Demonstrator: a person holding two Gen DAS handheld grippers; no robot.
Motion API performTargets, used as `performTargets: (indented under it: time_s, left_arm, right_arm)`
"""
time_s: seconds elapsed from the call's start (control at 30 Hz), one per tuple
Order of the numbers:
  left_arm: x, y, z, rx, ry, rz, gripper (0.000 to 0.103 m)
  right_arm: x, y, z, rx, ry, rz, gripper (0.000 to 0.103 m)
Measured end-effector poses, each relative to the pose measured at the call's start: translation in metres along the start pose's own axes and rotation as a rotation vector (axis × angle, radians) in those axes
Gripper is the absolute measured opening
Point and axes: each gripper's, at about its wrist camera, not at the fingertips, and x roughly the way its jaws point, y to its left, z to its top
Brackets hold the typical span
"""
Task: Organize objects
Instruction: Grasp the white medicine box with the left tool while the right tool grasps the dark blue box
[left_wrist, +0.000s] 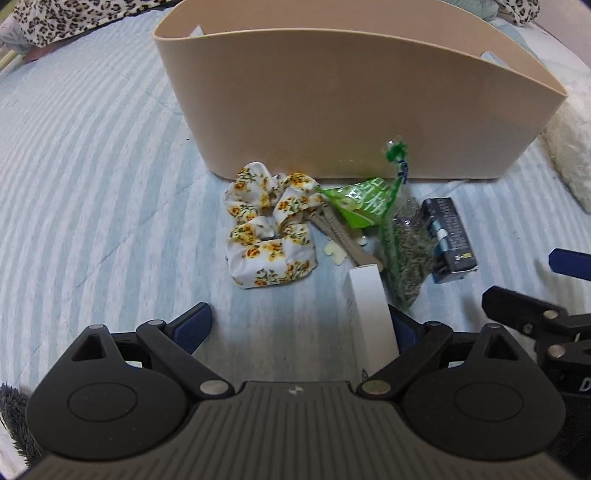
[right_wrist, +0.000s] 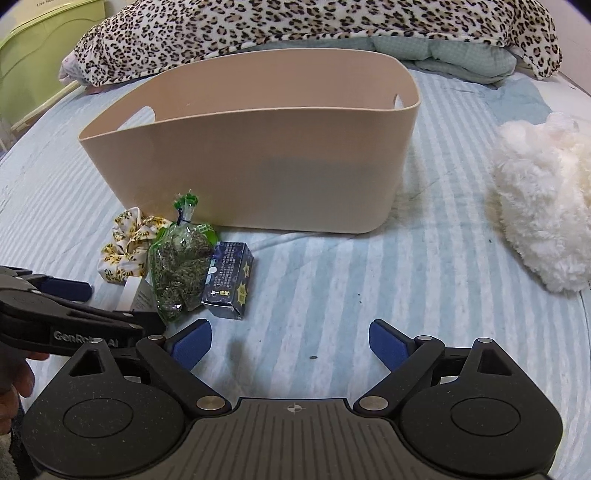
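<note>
A beige plastic basket (left_wrist: 351, 110) stands on the striped bed; it also shows in the right wrist view (right_wrist: 258, 162). In front of it lie a floral scrunchie (left_wrist: 269, 240), a green bag of dried herbs (left_wrist: 402, 251), a dark blue box (left_wrist: 448, 236), keys (left_wrist: 340, 232) and a white box (left_wrist: 369, 314). My left gripper (left_wrist: 299, 325) is open, and the white box lies against its right finger. My right gripper (right_wrist: 290, 341) is open and empty, just right of the pile, with the dark blue box (right_wrist: 229, 280) and the herb bag (right_wrist: 177, 266) ahead to its left.
A fluffy white plush (right_wrist: 546, 199) lies on the bed to the right. A leopard-print blanket (right_wrist: 295, 29) is bunched behind the basket. A green cabinet (right_wrist: 37, 48) stands at the far left. The left gripper's body (right_wrist: 66, 317) sits beside my right gripper.
</note>
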Motion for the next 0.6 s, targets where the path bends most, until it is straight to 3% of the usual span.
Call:
performTargets:
  time_s: [0.1, 0.2, 0.37, 0.47, 0.53, 0.57, 0.6]
  left_arm:
    - [-0.001, 0.005, -0.003, -0.023, -0.011, 0.0, 0.095]
    - [-0.003, 0.013, -0.004, -0.035, -0.017, -0.002, 0.086]
    - [-0.005, 0.018, -0.004, -0.009, -0.034, -0.025, 0.068]
    - [-0.008, 0.02, -0.002, 0.004, -0.038, -0.042, 0.049]
    - [-0.009, 0.021, -0.001, 0.01, -0.036, -0.053, 0.026]
    - [-0.01, 0.021, -0.001, 0.011, -0.033, -0.056, 0.018]
    - [-0.011, 0.022, -0.001, 0.009, -0.029, -0.057, 0.016]
  right_arm:
    - [0.004, 0.0, 0.001, 0.002, -0.001, 0.019, 0.093]
    - [0.008, 0.004, 0.004, -0.006, 0.001, 0.038, 0.091]
    - [0.018, 0.015, 0.009, -0.027, 0.006, 0.058, 0.083]
    - [0.023, 0.02, 0.012, -0.031, 0.007, 0.067, 0.075]
    - [0.028, 0.023, 0.013, -0.036, 0.017, 0.076, 0.057]
    - [0.029, 0.024, 0.014, -0.037, 0.023, 0.083, 0.051]
    - [0.03, 0.025, 0.014, -0.038, 0.028, 0.089, 0.034]
